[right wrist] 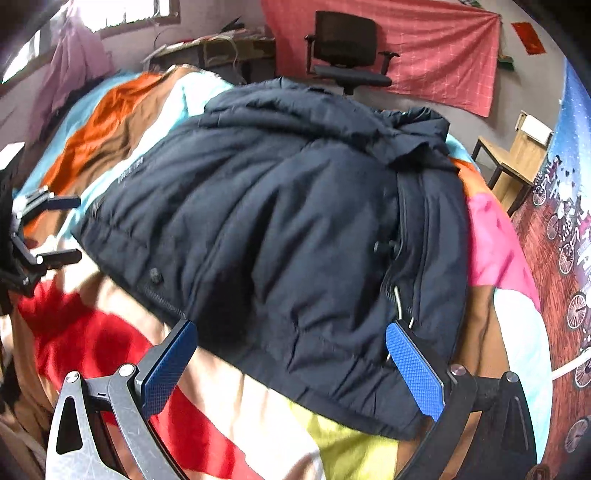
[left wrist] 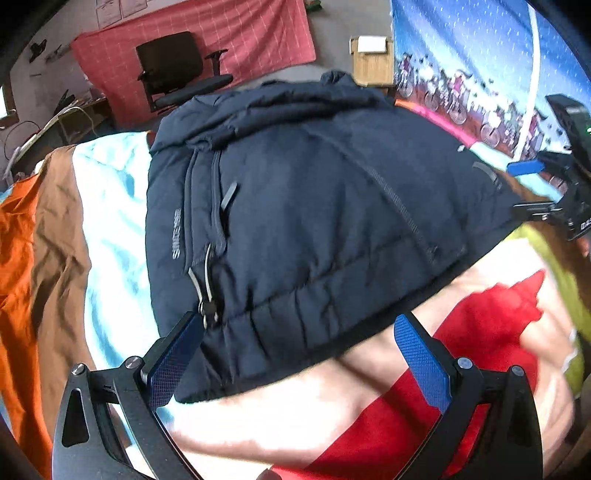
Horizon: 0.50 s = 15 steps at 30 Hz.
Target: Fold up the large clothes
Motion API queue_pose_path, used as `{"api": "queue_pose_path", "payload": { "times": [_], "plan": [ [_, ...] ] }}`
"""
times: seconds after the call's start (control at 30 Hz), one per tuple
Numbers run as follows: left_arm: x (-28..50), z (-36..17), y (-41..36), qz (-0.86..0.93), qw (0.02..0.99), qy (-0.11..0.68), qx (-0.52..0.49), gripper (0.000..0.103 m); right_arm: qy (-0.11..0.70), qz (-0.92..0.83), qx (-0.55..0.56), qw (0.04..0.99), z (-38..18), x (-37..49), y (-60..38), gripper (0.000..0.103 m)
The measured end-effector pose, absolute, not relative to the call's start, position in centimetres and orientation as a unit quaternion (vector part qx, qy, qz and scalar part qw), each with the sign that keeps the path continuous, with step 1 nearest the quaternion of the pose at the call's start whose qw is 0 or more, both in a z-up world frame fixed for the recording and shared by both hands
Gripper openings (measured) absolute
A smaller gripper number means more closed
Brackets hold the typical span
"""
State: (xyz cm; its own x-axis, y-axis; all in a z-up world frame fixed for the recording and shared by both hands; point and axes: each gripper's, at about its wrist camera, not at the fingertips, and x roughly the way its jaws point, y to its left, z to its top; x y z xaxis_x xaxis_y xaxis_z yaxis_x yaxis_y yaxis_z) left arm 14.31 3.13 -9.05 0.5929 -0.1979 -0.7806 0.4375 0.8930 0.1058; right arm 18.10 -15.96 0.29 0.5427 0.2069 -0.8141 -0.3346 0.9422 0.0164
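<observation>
Hovering both spread, empty: our left gripper (left wrist: pixel 299 354) and right gripper (right wrist: pixel 291 354) face the jacket's (left wrist: pixel 314 229) near hem, left nearer.

A grey wall (right wrist: pixel 229 14) closes the far side of the room, and a red cloth with a pale grid (right wrist: pixel 436 48) hangs across it. A black office chair (right wrist: pixel 347 48) with armrests stands in front of that cloth. Near it sits a cluttered desk (right wrist: pixel 221 48), under a bright window (right wrist: pixel 122 14) that lets in daylight. A pale pink garment (right wrist: pixel 74 62) hangs beside the window. A small wooden table (right wrist: pixel 513 162) stands against a wall covered by a blue mural with bicycles (left wrist: pixel 461 55). The bed carries a multicoloured patchwork bedspread (right wrist: pixel 122 110)
</observation>
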Motion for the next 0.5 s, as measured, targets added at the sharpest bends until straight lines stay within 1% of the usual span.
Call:
{"api": "queue_pose_path", "payload": {
  "times": [0.23, 0.4, 0.5],
  "plan": [
    [14.1, -12.1, 3.5, -0.143, 0.868, 0.436, 0.189, 0.101, 0.463, 0.161, -0.094, 0.866, -2.3, 17.0, -16.9, 0.103],
    [13.7, -13.5, 2.8, -0.112, 0.869, 0.417, 0.243, 0.101, 0.462, 0.148, -0.109, 0.867, -3.8, 16.3, -17.8, 0.103],
    [13.7, -14.5, 2.3, -0.084, 0.87, 0.402, 0.273, 0.101, 0.459, 0.139, -0.136, 0.867, -4.8, 15.9, -17.8, 0.103]
  ]
}}
